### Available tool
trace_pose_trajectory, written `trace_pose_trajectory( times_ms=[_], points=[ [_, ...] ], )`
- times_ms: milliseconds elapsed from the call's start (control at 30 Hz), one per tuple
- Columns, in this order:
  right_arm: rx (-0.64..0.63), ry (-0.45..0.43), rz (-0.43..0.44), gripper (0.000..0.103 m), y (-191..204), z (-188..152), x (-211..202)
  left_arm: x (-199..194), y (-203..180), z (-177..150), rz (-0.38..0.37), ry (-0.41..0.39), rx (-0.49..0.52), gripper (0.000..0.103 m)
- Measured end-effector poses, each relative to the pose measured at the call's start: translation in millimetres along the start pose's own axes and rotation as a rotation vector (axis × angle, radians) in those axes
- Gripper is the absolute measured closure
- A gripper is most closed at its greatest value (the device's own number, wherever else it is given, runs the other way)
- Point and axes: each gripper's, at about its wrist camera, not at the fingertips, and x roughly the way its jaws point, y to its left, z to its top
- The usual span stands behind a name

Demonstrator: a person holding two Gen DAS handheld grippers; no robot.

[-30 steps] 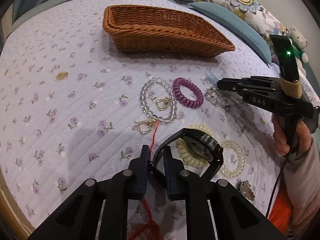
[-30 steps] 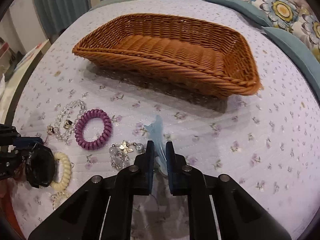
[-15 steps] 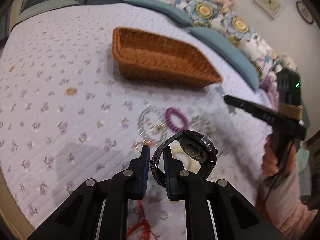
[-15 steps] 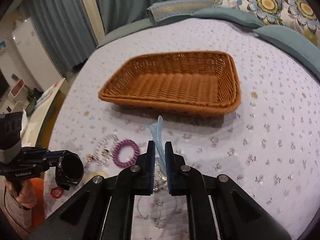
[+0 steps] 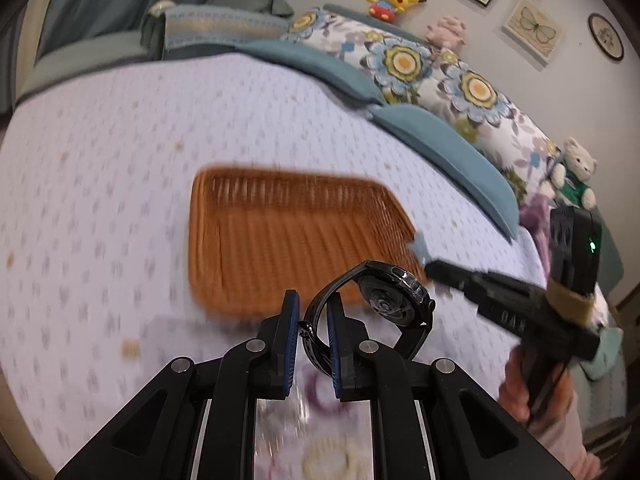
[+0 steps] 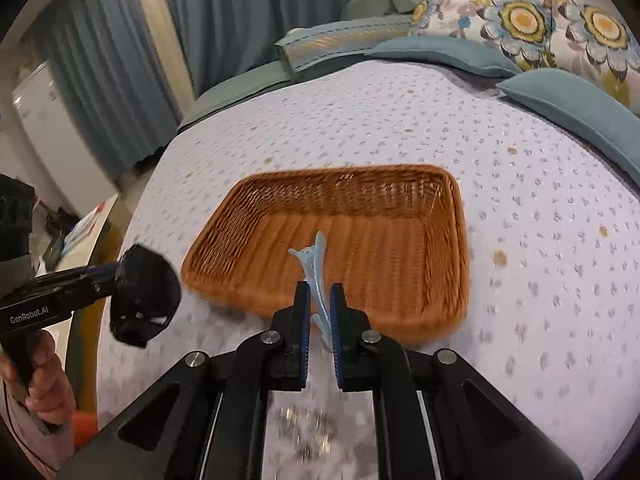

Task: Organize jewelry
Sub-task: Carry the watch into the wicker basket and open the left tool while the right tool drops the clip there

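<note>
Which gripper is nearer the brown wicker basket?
Hard to call. The right gripper, holding the blue hair clip, and the left gripper, holding the black watch, both hover at the basket's near edge.

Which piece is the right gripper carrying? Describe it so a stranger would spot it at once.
Start at the brown wicker basket on the lilac flowered bedspread. In front of its near rim, the right gripper holds a slim pale-blue hair clip upright between its jaws. The left gripper carries a bulky black watch; only the clip is thin, light blue and pointed.
</note>
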Motion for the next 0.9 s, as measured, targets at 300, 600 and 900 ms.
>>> trace_pose_trajectory(
  times_ms=[300,600,900],
  points=[
    [0.11,0.101,-0.05,0.091,-35.3,23.6,78.9,104.2,22.3,60.5,0.117,0.073,-0.05,0.089],
    [0.15,0.163,-0.073,0.09,-44.4,14.8,102.6,138.3,33.1,46.3,0.165,0.123,-0.04,0.085],
    [0.114,0.087,-0.071,0.076,-24.6,5.9,50.0,72.3,22.9,41.3,0.074,0.015,-0.008,0.057]
  ],
)
